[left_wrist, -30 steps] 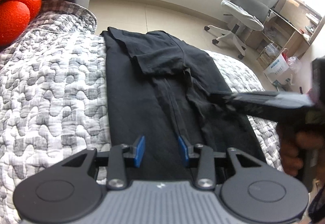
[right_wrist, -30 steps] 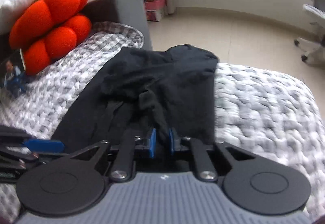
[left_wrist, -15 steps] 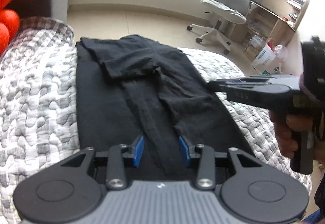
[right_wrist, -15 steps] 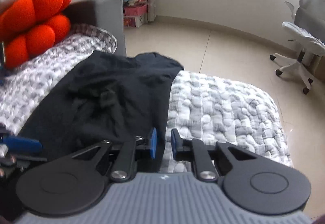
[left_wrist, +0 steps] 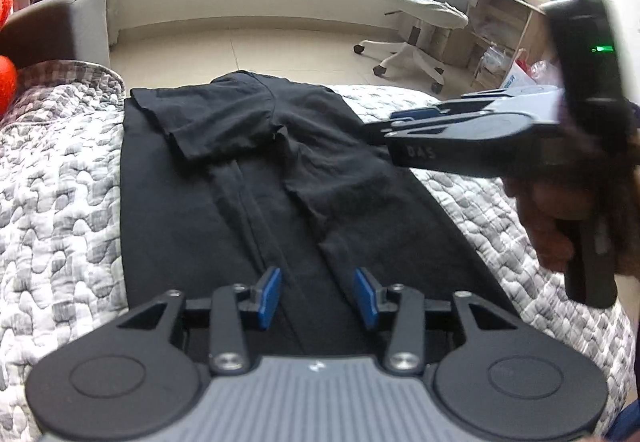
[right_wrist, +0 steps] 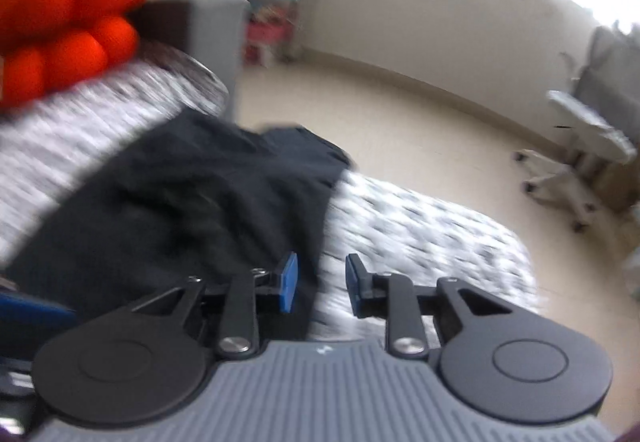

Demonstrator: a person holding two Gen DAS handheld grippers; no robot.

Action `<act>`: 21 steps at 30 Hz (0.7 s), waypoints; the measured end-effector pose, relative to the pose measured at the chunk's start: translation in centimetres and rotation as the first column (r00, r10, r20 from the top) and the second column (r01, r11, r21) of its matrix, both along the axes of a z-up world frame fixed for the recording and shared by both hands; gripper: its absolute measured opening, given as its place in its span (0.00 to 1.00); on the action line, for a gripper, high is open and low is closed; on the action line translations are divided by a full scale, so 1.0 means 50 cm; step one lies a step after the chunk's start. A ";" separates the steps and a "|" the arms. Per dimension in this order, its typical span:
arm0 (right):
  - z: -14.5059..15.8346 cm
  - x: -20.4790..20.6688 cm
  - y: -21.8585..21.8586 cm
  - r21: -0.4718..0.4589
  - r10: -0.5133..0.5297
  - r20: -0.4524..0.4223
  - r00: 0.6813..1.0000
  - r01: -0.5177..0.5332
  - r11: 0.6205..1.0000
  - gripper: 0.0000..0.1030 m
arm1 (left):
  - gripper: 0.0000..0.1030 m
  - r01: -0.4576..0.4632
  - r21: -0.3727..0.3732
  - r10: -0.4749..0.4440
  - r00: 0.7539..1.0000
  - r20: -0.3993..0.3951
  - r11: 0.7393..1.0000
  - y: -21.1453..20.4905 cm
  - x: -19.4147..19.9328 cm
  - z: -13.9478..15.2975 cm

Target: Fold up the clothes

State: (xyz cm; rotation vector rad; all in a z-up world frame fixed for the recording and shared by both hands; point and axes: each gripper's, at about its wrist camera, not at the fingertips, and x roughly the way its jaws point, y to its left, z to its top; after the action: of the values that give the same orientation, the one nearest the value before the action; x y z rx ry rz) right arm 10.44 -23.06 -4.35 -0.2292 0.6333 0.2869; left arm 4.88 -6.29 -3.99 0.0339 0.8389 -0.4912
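A black shirt (left_wrist: 208,226) lies flat on the bed as a long strip, both sides and sleeves turned in over the middle. My left gripper (left_wrist: 317,296) hovers open over its near end, and nothing is between the blue pads. My right gripper (right_wrist: 321,282) is open above the shirt's right edge (right_wrist: 316,242), one pad over cloth and one over quilt. In the left wrist view the right gripper (left_wrist: 386,123) reaches in from the right over that edge, held by a hand (left_wrist: 556,217). The right wrist view is blurred.
A grey-and-white quilt (left_wrist: 60,209) covers the bed. Orange cushions (right_wrist: 68,41) and a grey headboard (left_wrist: 86,21) stand at the far left. Across the beige floor (left_wrist: 248,49) are an office chair (left_wrist: 424,1) and a cluttered desk shelf (left_wrist: 500,33).
The right gripper's jaws have widened, and it has swung from the middle of the shirt to its right edge. The left gripper has shifted sideways over the shirt's near end.
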 end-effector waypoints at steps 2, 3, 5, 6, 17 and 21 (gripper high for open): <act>0.003 -0.007 0.007 0.012 0.037 -0.023 0.999 -0.037 0.999 0.24 | 0.41 -0.009 -0.002 0.009 1.000 -0.002 1.000 0.003 0.001 0.000; -0.006 -0.005 0.007 -0.012 0.024 -0.039 0.999 -0.025 1.000 0.24 | 0.41 -0.013 -0.003 0.013 1.000 -0.002 1.000 0.005 0.002 0.000; -0.028 0.000 0.005 -0.067 -0.012 -0.067 0.998 0.007 0.998 0.24 | 0.41 -0.016 0.009 0.016 1.000 0.003 1.000 0.005 0.000 -0.001; -0.025 -0.002 -0.002 -0.052 -0.019 -0.067 0.998 0.015 0.999 0.24 | 0.41 -0.015 0.008 0.015 1.000 0.006 1.000 0.006 -0.002 0.000; -0.009 -0.061 0.001 -0.003 -0.011 -0.109 0.994 0.010 1.000 0.24 | 0.40 -0.034 0.014 0.033 0.999 0.014 0.999 0.018 -0.021 -0.003; 0.017 -0.115 -0.005 0.069 0.003 -0.090 0.996 0.003 0.998 0.23 | 0.40 -0.036 -0.021 0.036 0.999 0.019 0.999 0.039 -0.060 0.014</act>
State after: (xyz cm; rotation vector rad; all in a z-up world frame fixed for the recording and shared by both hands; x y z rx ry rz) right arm 4.67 -23.33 -3.48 -0.1507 0.7113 0.3203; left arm 1.89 -4.35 -3.27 0.0047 0.8145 -0.4648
